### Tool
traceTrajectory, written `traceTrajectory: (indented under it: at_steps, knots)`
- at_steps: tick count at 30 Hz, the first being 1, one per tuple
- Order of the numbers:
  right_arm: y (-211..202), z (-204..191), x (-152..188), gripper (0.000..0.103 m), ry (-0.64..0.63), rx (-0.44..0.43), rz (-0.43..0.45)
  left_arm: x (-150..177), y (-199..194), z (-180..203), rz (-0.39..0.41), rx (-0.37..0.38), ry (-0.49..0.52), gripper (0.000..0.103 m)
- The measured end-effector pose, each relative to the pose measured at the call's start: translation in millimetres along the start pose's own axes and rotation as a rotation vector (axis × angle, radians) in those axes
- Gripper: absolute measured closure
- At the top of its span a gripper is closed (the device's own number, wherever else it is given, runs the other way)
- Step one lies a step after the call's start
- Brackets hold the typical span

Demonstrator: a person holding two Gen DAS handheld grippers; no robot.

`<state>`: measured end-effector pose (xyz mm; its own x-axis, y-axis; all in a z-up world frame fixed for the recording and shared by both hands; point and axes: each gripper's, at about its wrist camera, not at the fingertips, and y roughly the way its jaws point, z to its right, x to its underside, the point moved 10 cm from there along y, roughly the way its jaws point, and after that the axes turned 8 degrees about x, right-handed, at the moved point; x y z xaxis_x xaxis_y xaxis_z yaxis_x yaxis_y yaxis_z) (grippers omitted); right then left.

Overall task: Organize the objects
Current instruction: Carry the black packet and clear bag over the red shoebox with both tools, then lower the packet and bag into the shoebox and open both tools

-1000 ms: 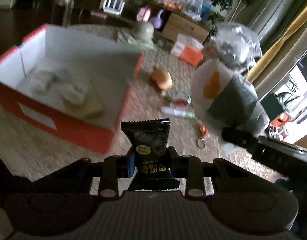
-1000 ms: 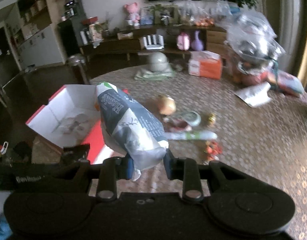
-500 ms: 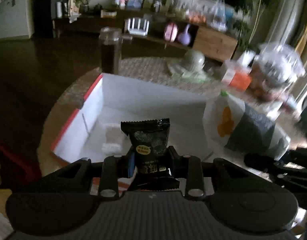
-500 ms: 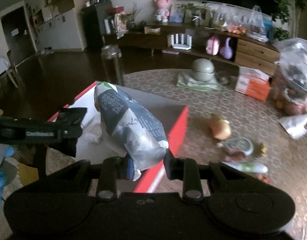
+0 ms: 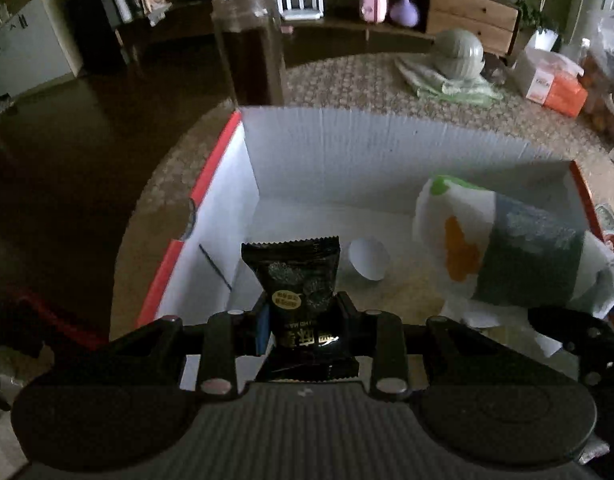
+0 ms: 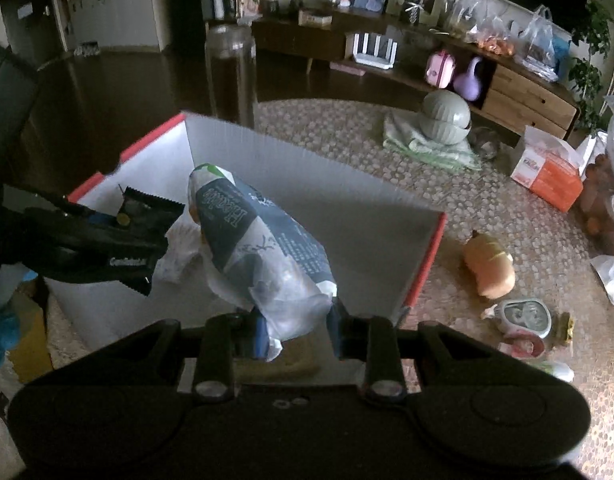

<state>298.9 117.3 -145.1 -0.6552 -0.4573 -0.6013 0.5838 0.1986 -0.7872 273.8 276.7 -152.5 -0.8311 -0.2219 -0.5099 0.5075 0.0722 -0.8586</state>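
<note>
Clearly both grippers are loaded and poised over the red-and-white box [image 5: 211,184], which fills the middle of each wrist view. At the bottom centre of the left wrist view, the left gripper [image 5: 303,320] is clenched on a black snack packet [image 5: 293,276] that stands upright between its 2 fingers, serrated top edge uppermost, above the box's white floor near the left wall. At the right of that view the right gripper's load shows as a white, grey and orange bag [image 5: 507,252] held over the right part of the box. In the right wrist view the right gripper [image 6: 295,328] grips that same bag [image 6: 263,248] by its clear lower end, the bag slanting up toward the left of the frame; the left gripper [image 6: 107,248] with the black snack packet [image 6: 147,212] enters from the left edge, just beside it. Crumpled white wrappers [image 6: 179,252] lie on the box floor. On the patterned table [image 6: 507,360] outside the box, at the right of the frame, sit a bun-like orange item [image 6: 489,264], a small round tin [image 6: 525,318], an orange-and-white carton [image 6: 547,168] and a green lidded bowl [image 6: 445,118] on a folded cloth [image 6: 427,148]. A tall dark jar [image 5: 249,48] stands behind the box.
</note>
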Motion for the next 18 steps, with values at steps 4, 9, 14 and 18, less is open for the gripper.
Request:
traceTrajectory:
  at_steps: [4, 9, 14, 18]
  knots:
    - [13, -7, 2, 0.074, -0.062, 0.039, -0.014, 3, 13, -2, -0.036, 0.002, -0.013, 0.072]
    - [26, -16, 13, 0.068, -0.105, 0.055, -0.051, 11, 22, -3, -0.069, 0.012, -0.002, 0.072]
    - [26, -22, 17, 0.062, -0.156, 0.075, -0.041, 17, 33, -4, -0.113, 0.016, 0.017, 0.068]
    - [19, -23, 21, 0.051, -0.181, 0.045, -0.021, 18, 32, -7, -0.112, -0.008, 0.014, 0.048]
